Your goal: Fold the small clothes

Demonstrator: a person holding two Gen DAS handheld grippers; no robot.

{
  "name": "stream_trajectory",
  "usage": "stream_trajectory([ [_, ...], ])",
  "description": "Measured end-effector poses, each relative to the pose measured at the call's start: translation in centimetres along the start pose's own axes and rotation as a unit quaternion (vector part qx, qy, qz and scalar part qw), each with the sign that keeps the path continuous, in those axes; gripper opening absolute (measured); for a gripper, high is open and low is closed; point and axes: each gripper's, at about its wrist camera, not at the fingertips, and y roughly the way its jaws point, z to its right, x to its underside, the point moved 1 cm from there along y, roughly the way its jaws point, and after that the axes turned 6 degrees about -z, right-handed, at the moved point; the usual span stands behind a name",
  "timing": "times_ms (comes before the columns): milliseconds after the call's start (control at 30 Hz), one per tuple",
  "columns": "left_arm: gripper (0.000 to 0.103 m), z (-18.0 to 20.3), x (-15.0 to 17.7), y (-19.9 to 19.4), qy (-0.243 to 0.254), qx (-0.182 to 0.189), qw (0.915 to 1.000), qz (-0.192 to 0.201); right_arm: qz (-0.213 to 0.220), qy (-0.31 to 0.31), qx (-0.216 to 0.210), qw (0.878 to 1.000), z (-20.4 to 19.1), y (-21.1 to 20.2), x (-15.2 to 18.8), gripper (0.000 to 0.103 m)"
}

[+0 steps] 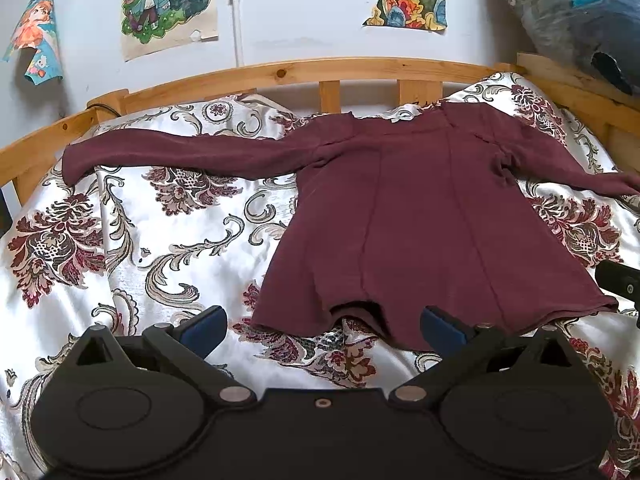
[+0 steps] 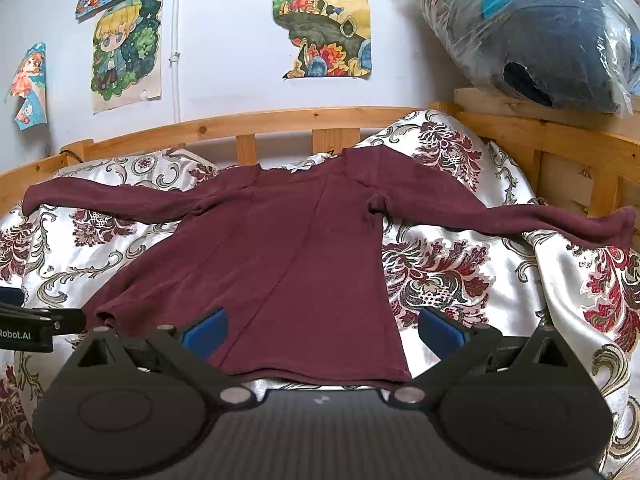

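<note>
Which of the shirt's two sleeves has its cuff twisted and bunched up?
The sleeve on the right, reaching toward the wooden side rail. Its cuff end is scrunched and twisted, while the left sleeve lies flat and smooth across the bedspread.

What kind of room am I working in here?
Most likely a bedroom, perhaps a child's. A maroon top lies spread on a floral bedspread inside a wooden bed frame, and cartoon drawings are stuck to the wall behind.
</note>
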Motion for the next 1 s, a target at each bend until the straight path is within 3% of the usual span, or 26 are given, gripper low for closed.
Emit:
stream_trajectory([
  [1000, 0.102, -0.01, 0.28, 0.03, -0.001, 0.001, 1.0, -0.002, -0.001, 0.002, -0.001, 1.0, 0.03, 0.0, -0.05, 0.103],
])
